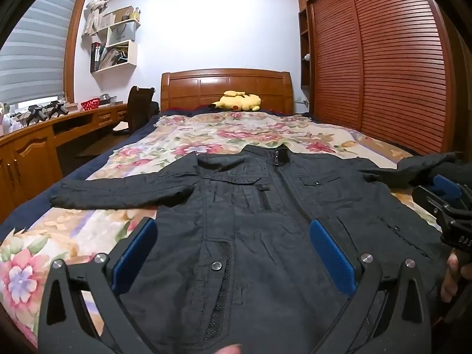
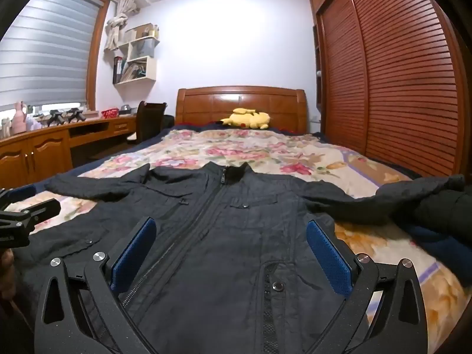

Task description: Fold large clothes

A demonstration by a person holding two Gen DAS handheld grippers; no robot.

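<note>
A dark zip-up jacket [image 1: 265, 212] lies flat, front up, on the floral bedspread [image 1: 206, 135], collar toward the headboard, both sleeves spread out sideways. It also shows in the right wrist view [image 2: 230, 230]. My left gripper [image 1: 233, 230] is open and empty, hovering over the jacket's lower left front. My right gripper [image 2: 231, 230] is open and empty over the lower right front. The right gripper shows at the right edge of the left wrist view [image 1: 448, 197]; the left gripper shows at the left edge of the right wrist view [image 2: 20, 218].
A yellow plush toy [image 1: 239, 101] lies by the wooden headboard [image 1: 227, 85]. A slatted wardrobe [image 1: 383, 59] stands along the right side. A wooden desk [image 1: 44, 135] and a chair [image 1: 138, 109] stand to the left. Another dark garment [image 2: 448, 206] lies at the bed's right edge.
</note>
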